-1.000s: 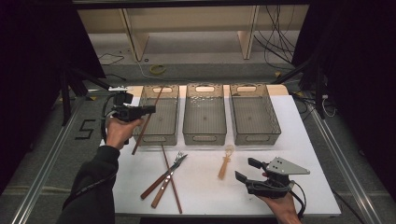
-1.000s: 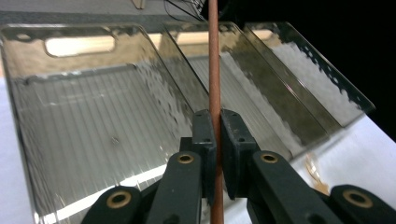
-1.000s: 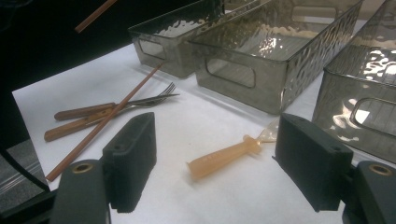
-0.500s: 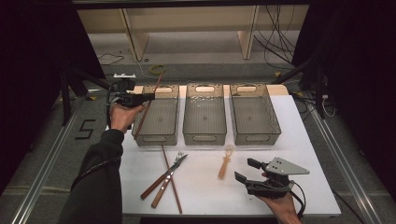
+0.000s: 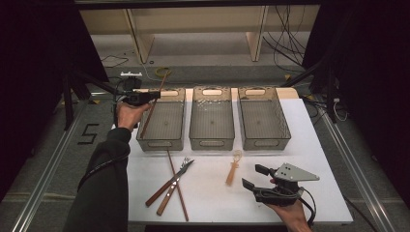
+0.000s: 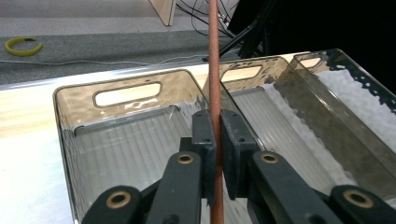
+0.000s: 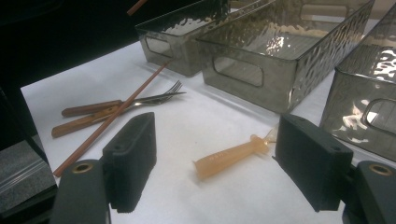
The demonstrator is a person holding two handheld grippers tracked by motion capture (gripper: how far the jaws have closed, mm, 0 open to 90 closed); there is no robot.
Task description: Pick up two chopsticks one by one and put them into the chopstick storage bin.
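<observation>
1. Three clear, dimpled bins stand in a row at the far side of the white table [image 5: 309,145]: the left bin [image 5: 162,121], the middle bin [image 5: 212,118] and the right bin [image 5: 263,118]. Nothing lies in the middle or right one.
2. The left gripper [image 5: 145,95] is clamped on a chopstick [image 5: 151,108], a thin reddish-brown stick held aslant over the left bin, its lower end down inside near the front-left corner.
3. The right gripper [image 5: 255,177] rests near the table's front edge, jaws apart and holding nothing.
4. On the table lie a second chopstick [image 5: 177,186], two wooden-handled forks [image 5: 169,186] and a pale plastic utensil [image 5: 234,168].
</observation>
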